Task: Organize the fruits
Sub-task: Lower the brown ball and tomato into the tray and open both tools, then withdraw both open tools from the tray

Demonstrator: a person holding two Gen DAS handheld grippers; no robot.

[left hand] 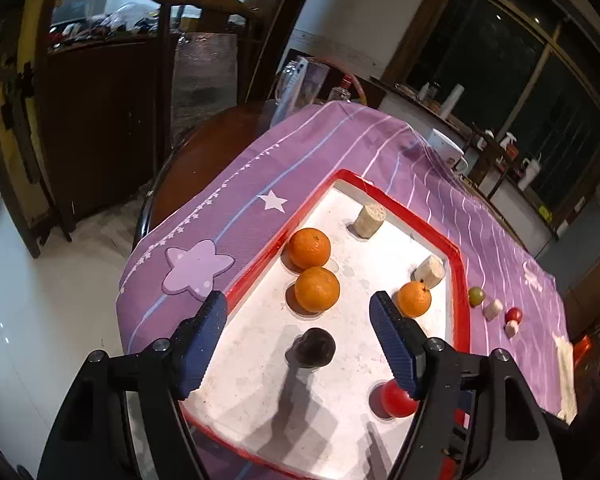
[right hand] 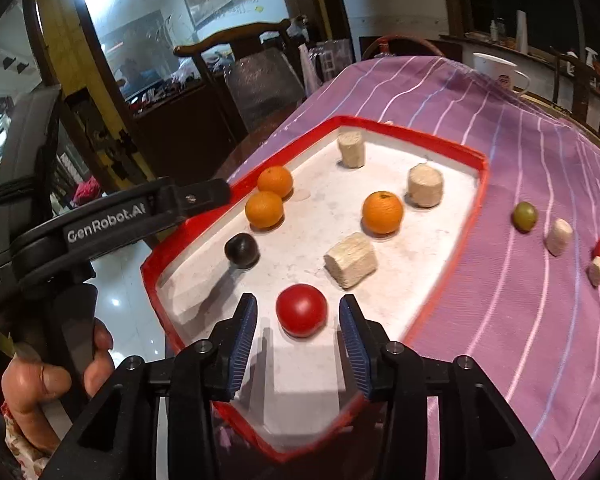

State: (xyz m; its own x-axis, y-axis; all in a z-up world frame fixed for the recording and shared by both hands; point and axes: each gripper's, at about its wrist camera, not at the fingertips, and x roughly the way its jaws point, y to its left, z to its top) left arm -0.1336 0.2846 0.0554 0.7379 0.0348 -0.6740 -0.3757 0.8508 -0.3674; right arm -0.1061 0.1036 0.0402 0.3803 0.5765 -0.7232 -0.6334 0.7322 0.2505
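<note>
Right wrist view: right tool (right hand: 298,334) released, straddling the red fruit (right hand: 301,310) in the tray (right hand: 466,216) — lined up to grasp; left tool (left hand: 298,340) released above the dark plum (left hand: 314,347).

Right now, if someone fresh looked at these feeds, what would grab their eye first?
Probably the red-rimmed tray on the purple striped cloth, with three oranges bright against its white floor. Next, the red fruit at the near end, sitting just ahead of the open right tool, and the dark plum ahead of the open left tool. A green fruit lies outside on the cloth.
</note>
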